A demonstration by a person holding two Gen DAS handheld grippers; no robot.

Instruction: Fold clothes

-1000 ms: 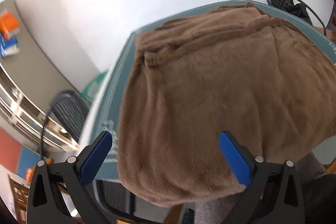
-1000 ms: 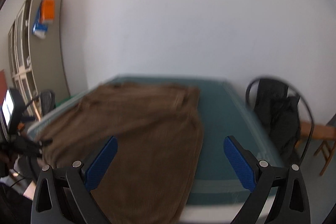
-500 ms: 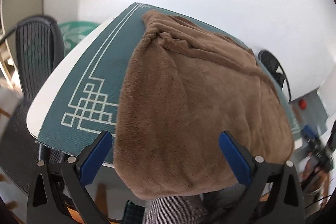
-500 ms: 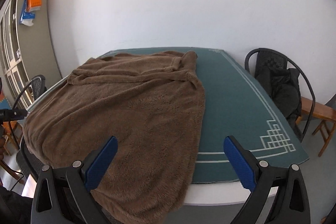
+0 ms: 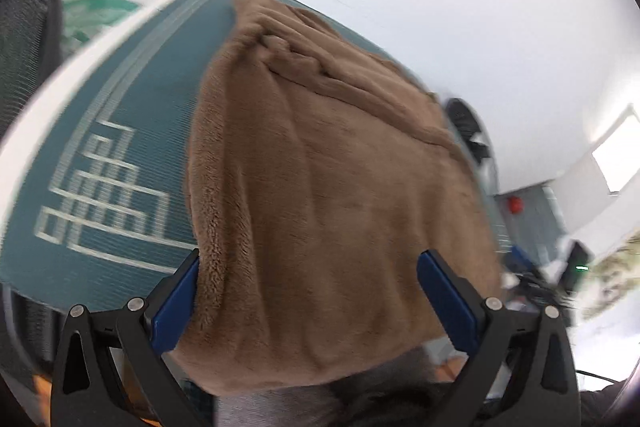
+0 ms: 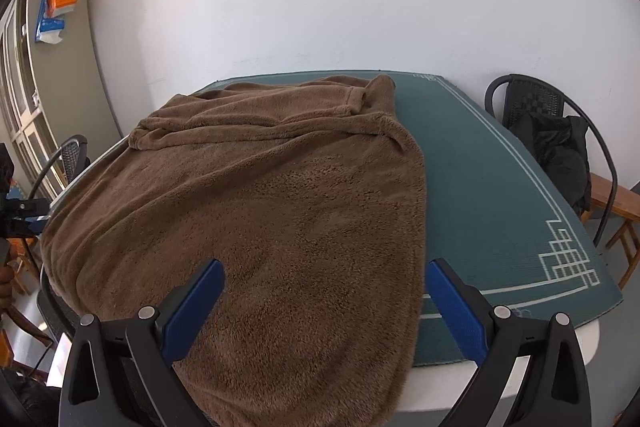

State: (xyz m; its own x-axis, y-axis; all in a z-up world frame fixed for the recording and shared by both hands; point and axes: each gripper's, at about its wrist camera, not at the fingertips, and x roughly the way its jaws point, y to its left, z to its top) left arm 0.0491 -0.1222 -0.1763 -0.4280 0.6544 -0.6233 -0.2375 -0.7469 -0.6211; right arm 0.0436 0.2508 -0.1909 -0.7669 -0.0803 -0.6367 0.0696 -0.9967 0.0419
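Fleece robe [image 6: 256,211] lies spread over the green-matted worktop [image 6: 500,195], near hem hanging off the edge. Both grippers, left [image 5: 308,291] and right [image 6: 324,299], hover with jaws wide, empty. Thick pile could slip from a shallow pinch.

Table [image 6: 500,383] under a green mat [image 6: 492,195]

A brown robe [image 6: 260,219] lies spread over the mat's left half, its near hem hanging off the white table edge.

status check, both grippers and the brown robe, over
Left gripper open, right gripper open, both empty. Brown robe spread unfolded on green mat, hem overhanging the near edge. Nothing blocking.
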